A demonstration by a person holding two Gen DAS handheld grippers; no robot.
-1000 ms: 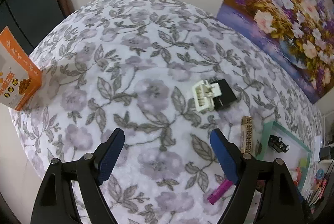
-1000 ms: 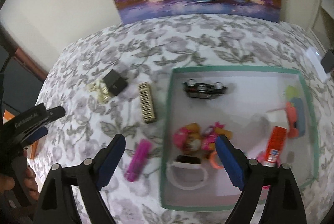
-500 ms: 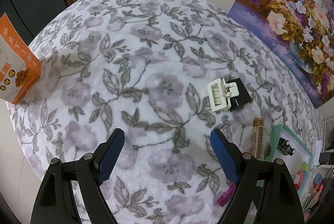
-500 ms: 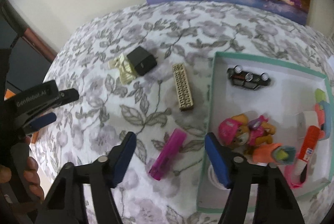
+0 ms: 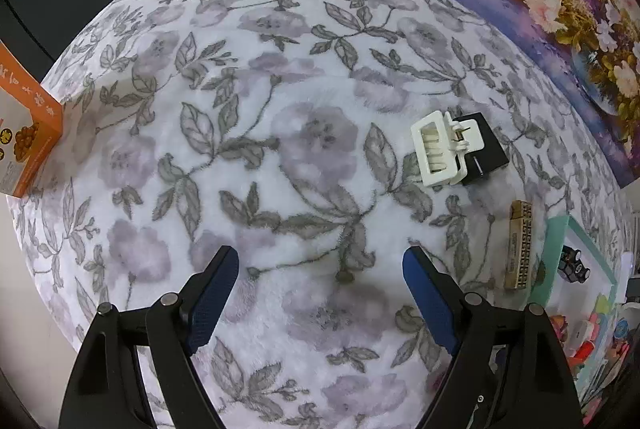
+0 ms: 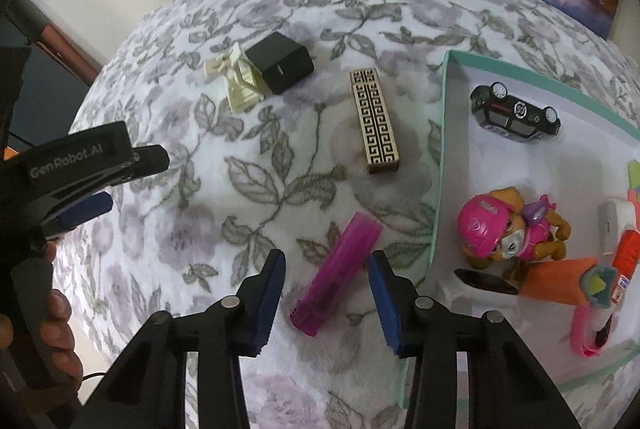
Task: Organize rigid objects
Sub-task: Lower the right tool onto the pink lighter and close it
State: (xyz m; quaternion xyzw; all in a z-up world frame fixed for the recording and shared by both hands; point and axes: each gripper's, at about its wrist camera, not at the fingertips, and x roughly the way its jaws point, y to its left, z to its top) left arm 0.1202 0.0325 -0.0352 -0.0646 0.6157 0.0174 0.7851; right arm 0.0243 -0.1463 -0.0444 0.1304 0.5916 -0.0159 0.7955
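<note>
A magenta plastic case lies on the flowered cloth just left of the green-rimmed tray. My right gripper points down over it. Its jaws are closing with the case between them, and the pads are not pressing on it. Farther back lie a gold-and-black patterned box, a black cube and a cream hair claw. My left gripper hangs open over bare cloth with nothing between its fingers. The hair claw and the black cube lie to its upper right.
The tray holds a black toy car, a pink pup figure and several small items. An orange carton stands at the cloth's left edge. A flower painting leans on the back wall. A hand holds the left gripper.
My right gripper has shifted left, from above the tray to over the magenta case, sinking as its jaws narrowed around it. My left gripper has come lower over the cloth, still open.
</note>
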